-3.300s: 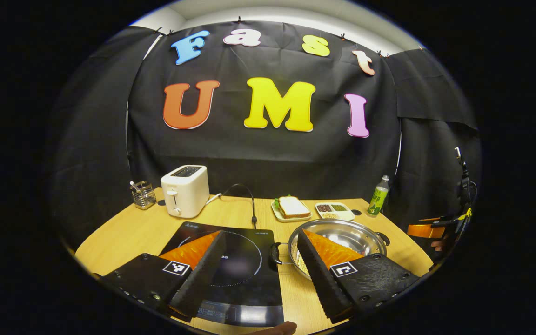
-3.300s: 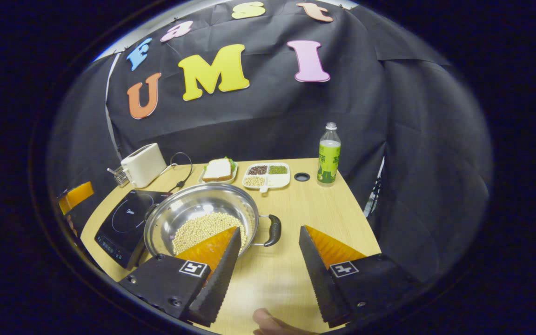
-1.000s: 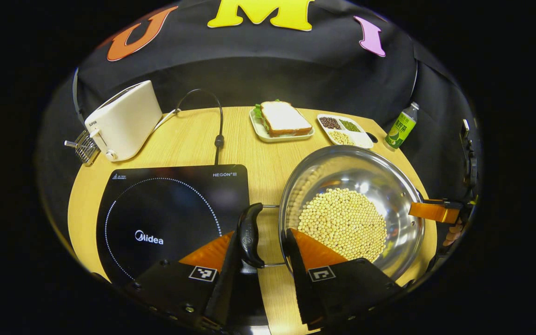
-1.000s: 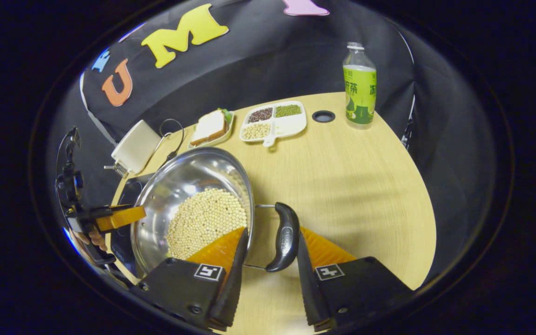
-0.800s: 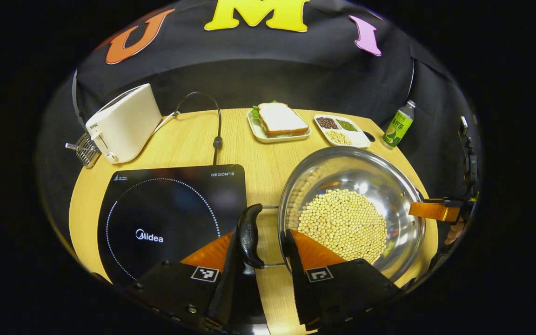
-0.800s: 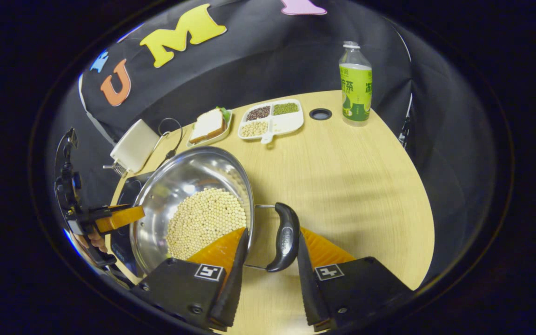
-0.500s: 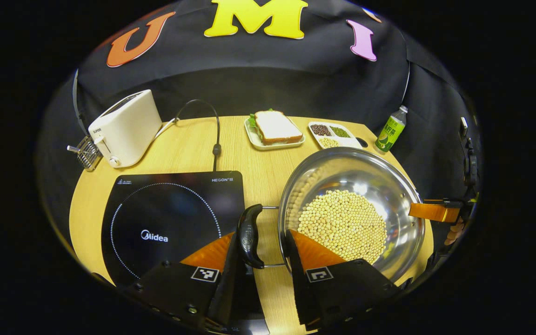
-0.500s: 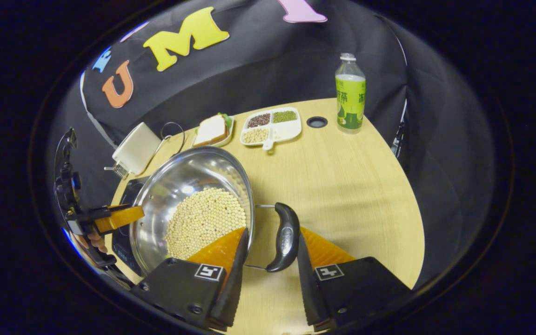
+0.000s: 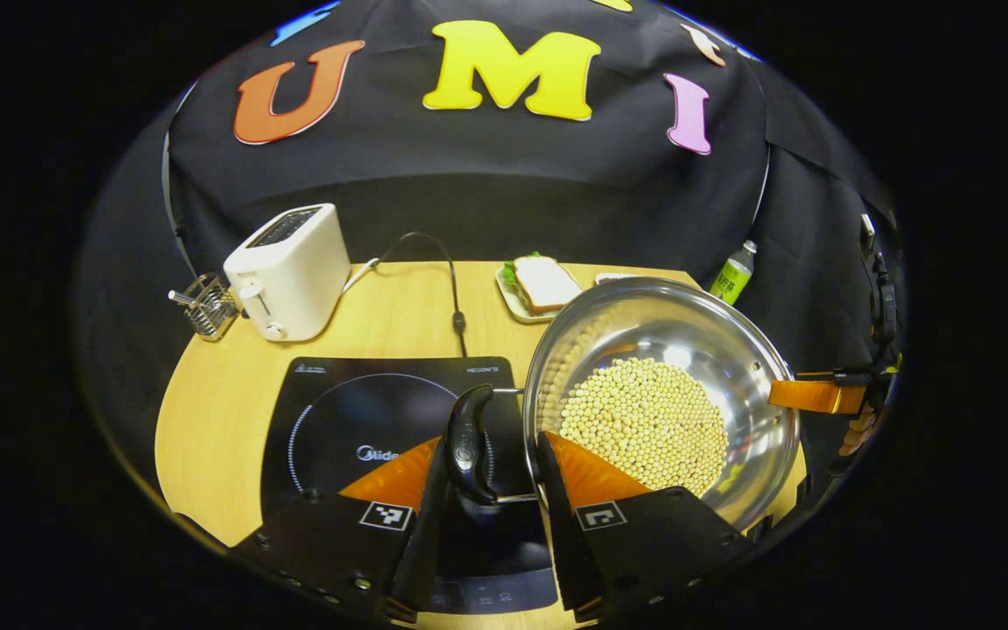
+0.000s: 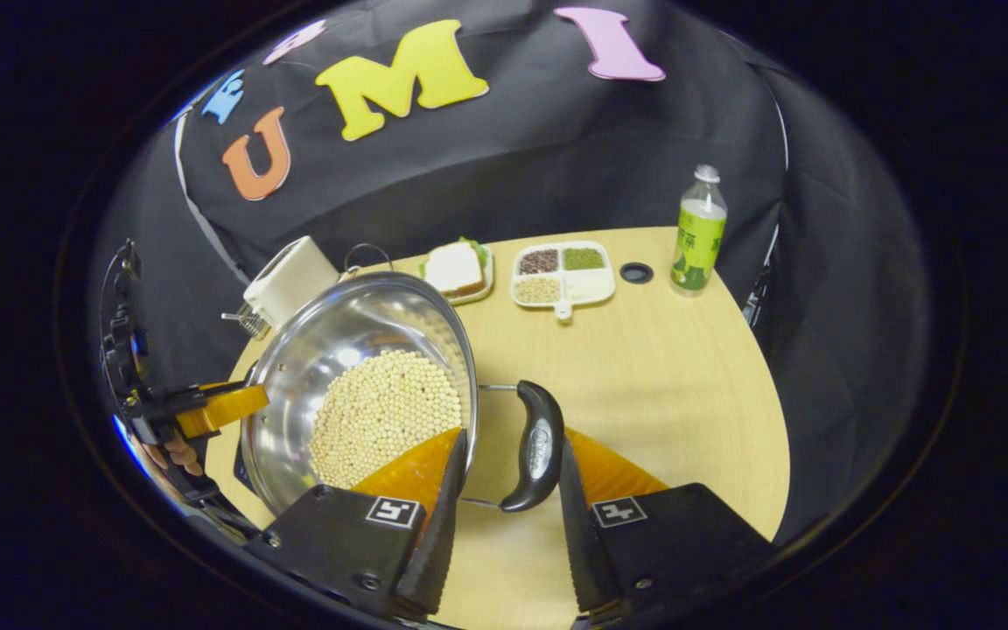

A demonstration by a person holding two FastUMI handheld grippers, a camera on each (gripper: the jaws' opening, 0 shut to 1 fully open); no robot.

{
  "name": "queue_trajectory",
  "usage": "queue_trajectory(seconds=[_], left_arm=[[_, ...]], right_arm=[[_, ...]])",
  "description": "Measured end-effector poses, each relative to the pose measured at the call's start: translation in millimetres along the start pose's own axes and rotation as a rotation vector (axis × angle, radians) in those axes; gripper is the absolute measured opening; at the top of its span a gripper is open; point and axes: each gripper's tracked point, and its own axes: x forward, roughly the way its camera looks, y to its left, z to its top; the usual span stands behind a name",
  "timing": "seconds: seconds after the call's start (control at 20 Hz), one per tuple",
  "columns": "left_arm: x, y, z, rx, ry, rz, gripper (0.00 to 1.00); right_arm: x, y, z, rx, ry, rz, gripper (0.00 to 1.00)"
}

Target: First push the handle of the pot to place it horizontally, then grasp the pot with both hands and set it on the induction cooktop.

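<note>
Each gripper is clamped on a handle of the pot: left gripper over the induction cooktop, right gripper over the table

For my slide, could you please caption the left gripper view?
Left gripper shut on the pot handle, carrying the bean-filled pot toward the induction cooktop.

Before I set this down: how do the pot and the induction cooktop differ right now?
The pot is round, shiny steel and deep, holding pale beans; the induction cooktop is flat, black, squarish and bare. The pot is carried by its handles, left gripper and right gripper each clamped on one; the cooktop lies on the table. Both look clean.
</note>
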Motion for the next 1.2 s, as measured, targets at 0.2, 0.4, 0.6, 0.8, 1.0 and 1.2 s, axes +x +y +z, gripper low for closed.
queue_trajectory(seconds=[0.2,0.4,0.6,0.8,1.0,1.2], left_arm=[[-20,39,4,-0.033,-0.024,0.021,0.53],[-38,85,5,-0.052,-0.050,0.049,0.53],[-43,136,-4,-0.092,-0.056,0.097,0.53],[-29,180,-24,-0.156,-0.028,0.126,0.53],[-20,214,-33,-0.180,-0.012,0.144,0.53],[-23,214,-37,-0.201,0.003,0.138,0.53]], right_arm=[[-1,47,10,-0.024,-0.016,0.020,0.58],[6,97,14,-0.047,-0.025,0.047,0.57],[28,145,10,-0.087,-0.028,0.055,0.58],[62,182,-1,-0.109,0.011,0.057,0.57],[90,208,-8,-0.122,0.030,0.069,0.57],[103,222,-9,-0.113,0.024,0.077,0.57]])
